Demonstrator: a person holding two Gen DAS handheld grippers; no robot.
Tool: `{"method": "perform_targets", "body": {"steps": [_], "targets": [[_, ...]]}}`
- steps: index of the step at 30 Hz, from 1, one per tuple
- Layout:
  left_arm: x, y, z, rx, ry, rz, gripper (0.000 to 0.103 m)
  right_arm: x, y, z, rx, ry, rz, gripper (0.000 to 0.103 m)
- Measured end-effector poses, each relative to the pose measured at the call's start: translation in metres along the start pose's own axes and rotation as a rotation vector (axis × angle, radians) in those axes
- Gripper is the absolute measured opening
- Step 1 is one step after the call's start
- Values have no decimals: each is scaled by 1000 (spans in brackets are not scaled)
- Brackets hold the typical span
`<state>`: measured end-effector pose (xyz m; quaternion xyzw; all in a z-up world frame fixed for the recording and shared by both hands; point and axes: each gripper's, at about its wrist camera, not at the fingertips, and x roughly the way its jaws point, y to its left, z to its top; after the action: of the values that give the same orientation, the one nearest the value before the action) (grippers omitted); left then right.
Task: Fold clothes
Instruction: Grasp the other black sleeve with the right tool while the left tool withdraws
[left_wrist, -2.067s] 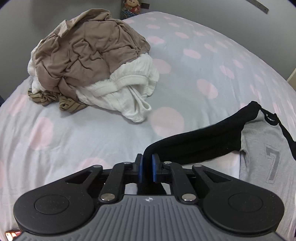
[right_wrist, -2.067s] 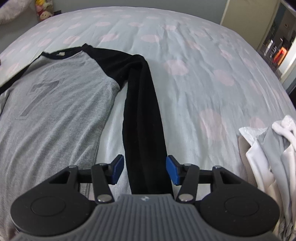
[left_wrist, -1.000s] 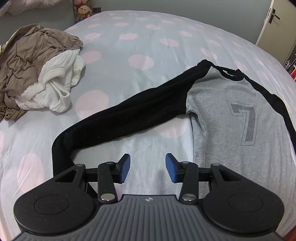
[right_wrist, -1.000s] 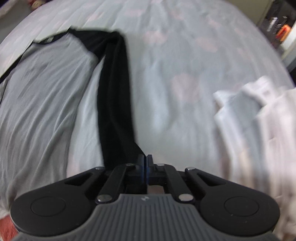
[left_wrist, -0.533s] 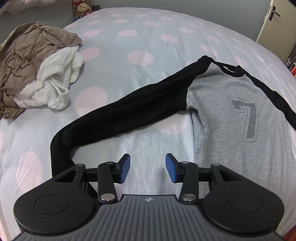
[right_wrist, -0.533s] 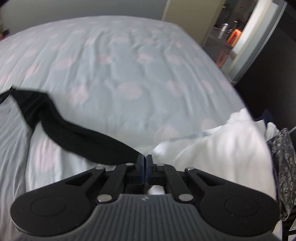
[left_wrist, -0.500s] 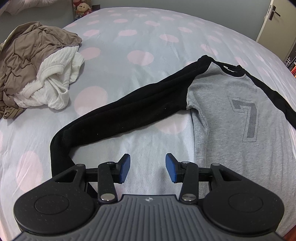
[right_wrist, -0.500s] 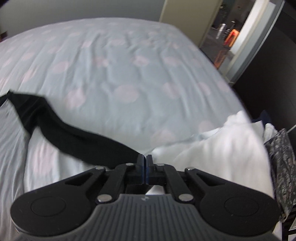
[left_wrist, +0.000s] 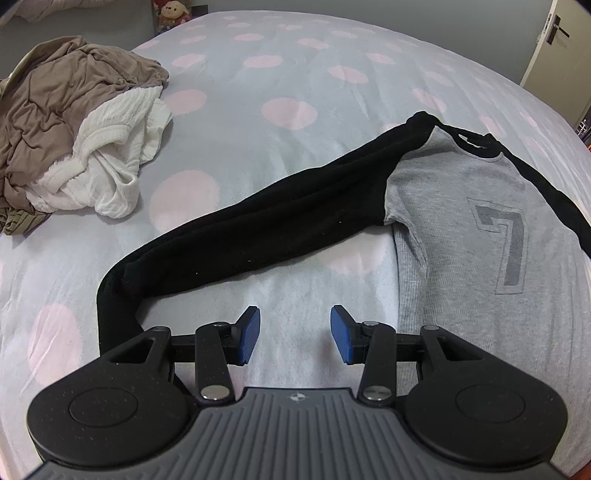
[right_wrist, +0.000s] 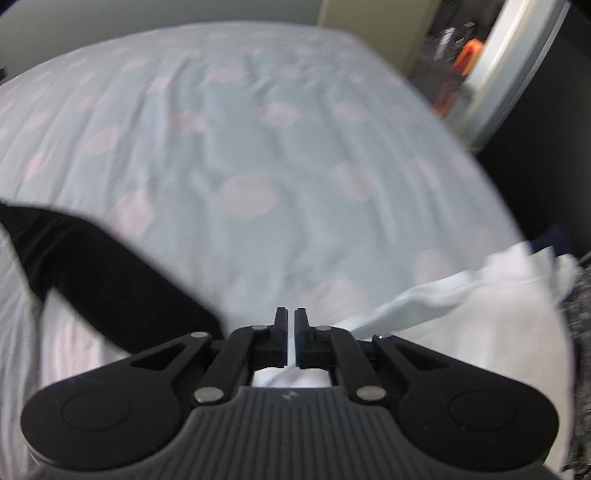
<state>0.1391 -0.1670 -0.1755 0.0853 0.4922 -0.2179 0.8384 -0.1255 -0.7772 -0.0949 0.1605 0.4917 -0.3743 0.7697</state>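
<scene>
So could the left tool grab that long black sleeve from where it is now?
Probably yes. The left tool is open and empty, and the long black sleeve of the grey number-7 shirt lies flat on the spotted bedsheet just ahead, with nothing between them.

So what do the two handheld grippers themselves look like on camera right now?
Both match: the left gripper and right gripper have matte black linkage arms with silver pivot screws, round black discs at each side, and a ribbed grey body with a small emblem. The left one's blue pads show clearly. No cables or sleeves visible.
</scene>
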Motion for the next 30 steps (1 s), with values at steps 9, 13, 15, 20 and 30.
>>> {"method": "perform_targets", "body": {"steps": [9, 13, 15, 20, 30], "targets": [[1, 6, 0, -45, 4, -32, 41, 11, 64, -64, -144, 118, 123, 47], [-1, 7, -1, -53, -6, -43, 42, 30, 69, -85, -141, 165, 95, 57], [-3, 9, -1, -63, -12, -45, 42, 41, 68, -95, -138, 192, 73, 56], [-7, 14, -1, -90, -27, -51, 43, 39, 61, -101, -147, 183, 23, 6], [-10, 14, -2, -89, -36, -53, 43, -48, 23, -32, -62, -70, -56, 7]]}}
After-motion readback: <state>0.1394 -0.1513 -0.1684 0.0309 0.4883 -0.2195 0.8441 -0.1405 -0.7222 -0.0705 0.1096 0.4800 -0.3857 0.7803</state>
